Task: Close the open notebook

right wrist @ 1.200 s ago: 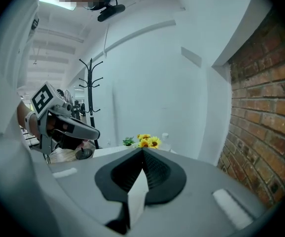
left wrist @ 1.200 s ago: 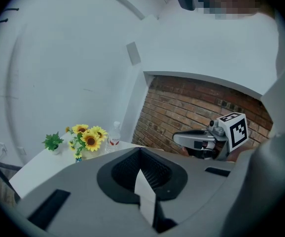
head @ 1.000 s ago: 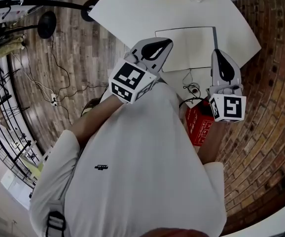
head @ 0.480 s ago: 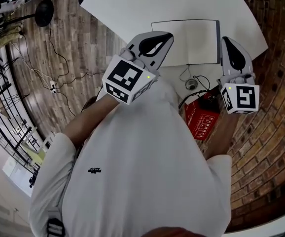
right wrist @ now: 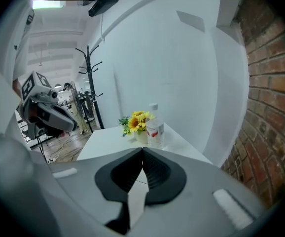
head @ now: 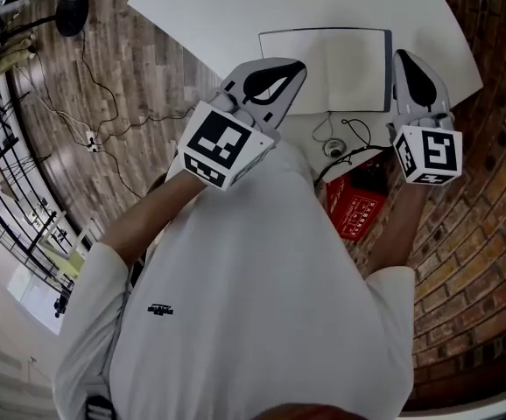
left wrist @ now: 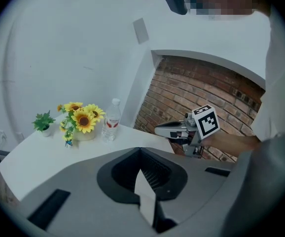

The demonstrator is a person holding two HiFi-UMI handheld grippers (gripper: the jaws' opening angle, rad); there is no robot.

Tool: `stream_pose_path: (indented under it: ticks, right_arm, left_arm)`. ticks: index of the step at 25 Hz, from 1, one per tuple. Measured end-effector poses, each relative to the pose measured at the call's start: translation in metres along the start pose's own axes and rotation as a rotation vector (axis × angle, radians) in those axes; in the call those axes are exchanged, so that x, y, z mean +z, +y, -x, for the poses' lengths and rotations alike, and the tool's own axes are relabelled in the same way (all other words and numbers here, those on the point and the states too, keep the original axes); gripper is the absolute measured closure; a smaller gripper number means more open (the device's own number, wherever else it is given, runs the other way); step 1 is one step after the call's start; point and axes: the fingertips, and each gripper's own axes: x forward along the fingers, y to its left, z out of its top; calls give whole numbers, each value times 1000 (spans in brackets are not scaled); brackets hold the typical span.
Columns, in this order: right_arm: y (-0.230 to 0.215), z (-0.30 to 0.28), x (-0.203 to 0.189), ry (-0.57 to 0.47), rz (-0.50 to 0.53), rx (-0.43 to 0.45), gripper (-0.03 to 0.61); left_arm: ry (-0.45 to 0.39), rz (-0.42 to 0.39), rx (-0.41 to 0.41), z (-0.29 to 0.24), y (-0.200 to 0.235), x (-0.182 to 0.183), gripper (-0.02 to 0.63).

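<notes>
The notebook (head: 323,58) lies open at the upper centre of the head view on a smooth white table (head: 218,16) — a flat rectangle of blank white pages with a dark edge, long axis running left to right. The left gripper (head: 297,66) and right gripper (head: 404,59) sit at its lower corners, each with jaws pressed together on nothing. White print on the red box (head: 354,210) is too small to read.

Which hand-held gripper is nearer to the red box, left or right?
Right. In the head view the right hand-held gripper is just above the red box; the left hand-held gripper is farther, to its upper left.
</notes>
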Motion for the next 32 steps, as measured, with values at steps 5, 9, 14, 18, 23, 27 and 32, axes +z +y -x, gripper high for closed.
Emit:
stream_pose_path:
  ticks: [5, 9, 14, 18, 23, 27, 32]
  right_arm:
    - [-5, -24, -26, 67, -6, 46, 503]
    - [-13, -40, -46, 102, -25, 54, 464]
    - [-26, -53, -65, 149, -29, 71, 425]
    - [-35, -64, -75, 178, -36, 78, 417]
    - [-47, -76, -98, 228, -49, 82, 403]
    - [-56, -83, -118, 258, -59, 80, 403]
    - [-59, -88, -131, 283, -71, 87, 395]
  left_arm:
    - [32, -3, -17, -10, -1, -10, 604]
    - [54, 8, -25, -20, -1, -15, 604]
    - [72, 27, -12, -29, 5, -19, 604]
    - [91, 33, 7, -35, 15, -25, 604]
    - [99, 56, 18, -42, 22, -29, 604]
    - [101, 64, 22, -48, 22, -38, 604]
    - [109, 84, 35, -52, 23, -43, 604]
